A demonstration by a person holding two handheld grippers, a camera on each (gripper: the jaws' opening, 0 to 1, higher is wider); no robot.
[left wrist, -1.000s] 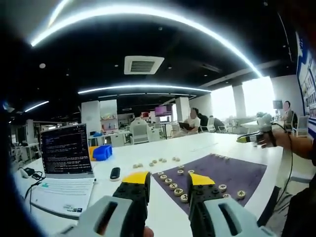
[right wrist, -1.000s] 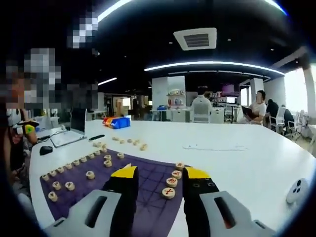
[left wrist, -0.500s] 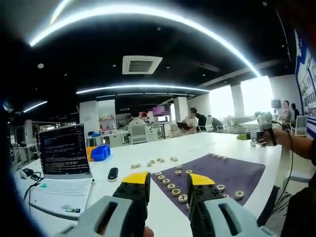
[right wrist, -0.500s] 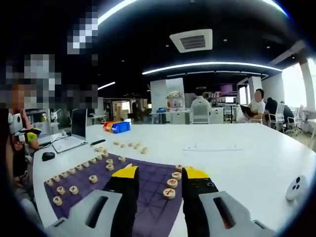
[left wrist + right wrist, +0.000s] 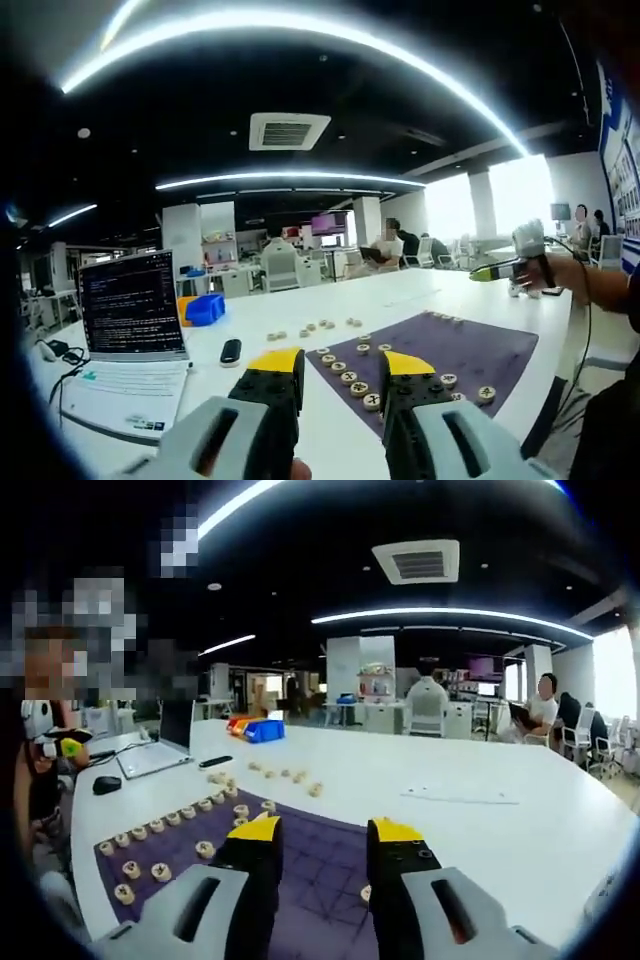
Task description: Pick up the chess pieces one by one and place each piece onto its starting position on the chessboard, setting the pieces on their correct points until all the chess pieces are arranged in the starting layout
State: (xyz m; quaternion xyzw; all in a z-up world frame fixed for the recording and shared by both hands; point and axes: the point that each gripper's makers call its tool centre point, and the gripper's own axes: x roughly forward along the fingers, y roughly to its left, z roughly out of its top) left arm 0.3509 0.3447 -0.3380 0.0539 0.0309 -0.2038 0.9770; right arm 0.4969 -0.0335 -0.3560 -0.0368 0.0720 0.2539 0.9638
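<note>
laptop stands open at the left of the left gripper view, on a long white table, with papers in front of it and a mouse beside it. blue bin sits behind the laptop, and a dark phone lies just right of the papers. left gripper rises from the bottom of that view with its yellow-tipped jaws apart and nothing between them. loose chess pieces lie scattered on the bare table past the jaws. purple chessboard lies to their right, with a row of round wooden pieces along its near edge. at the far right, the right gripper is held up above the table by a hand.

in the right gripper view, the left gripper shows small at the far left edge; whether it is spread or closed cannot be told there. the chessboard spreads under the right gripper, whose jaws stand apart, gripping nothing. a row of pieces runs along the board's left edge, and loose pieces lie on the table beyond it. a sheet of paper lies further right.
</note>
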